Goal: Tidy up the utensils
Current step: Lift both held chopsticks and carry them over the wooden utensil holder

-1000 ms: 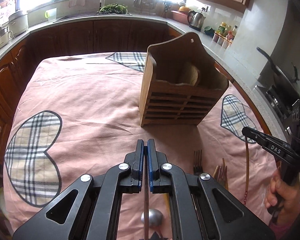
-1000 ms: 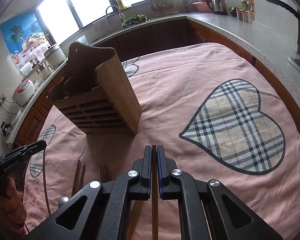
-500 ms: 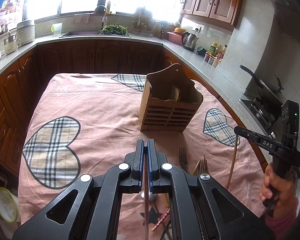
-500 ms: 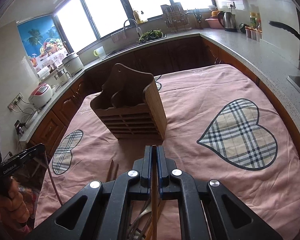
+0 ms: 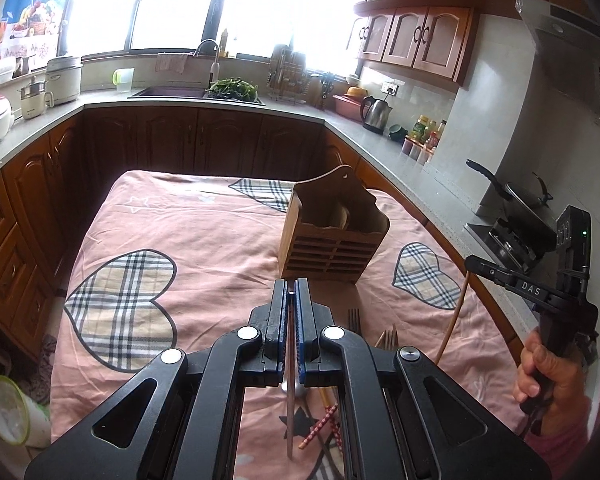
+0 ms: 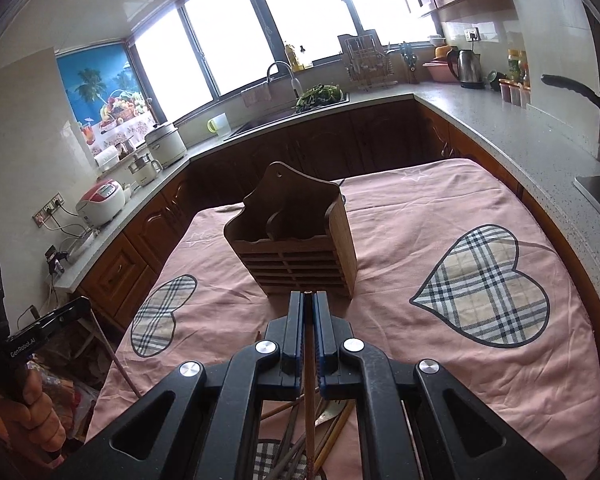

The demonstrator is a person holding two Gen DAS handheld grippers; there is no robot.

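A wooden utensil holder [image 5: 332, 236] with two compartments stands on the pink tablecloth [image 5: 196, 248]; it also shows in the right wrist view [image 6: 296, 248]. My left gripper [image 5: 291, 292] is shut on a thin metal utensil handle [image 5: 290, 392] and held high above the table. My right gripper [image 6: 308, 294] is shut on a wooden chopstick [image 6: 310, 396], also high above the table. Loose utensils lie on the cloth below: a fork [image 5: 354, 318], a spoon bowl [image 5: 296, 388], chopsticks [image 5: 386, 338] and a patterned chopstick [image 5: 320, 426].
The right gripper and the hand holding it [image 5: 548, 320] are at the right of the left wrist view; the left one [image 6: 16, 344] is at the left of the right wrist view. Wooden cabinets and grey counters [image 5: 340, 120] surround the table. A cup [image 5: 8, 412] sits on the floor at left.
Both grippers have risen well above the table and drawn back, each still holding its utensil. The holder now looks smaller and farther away.
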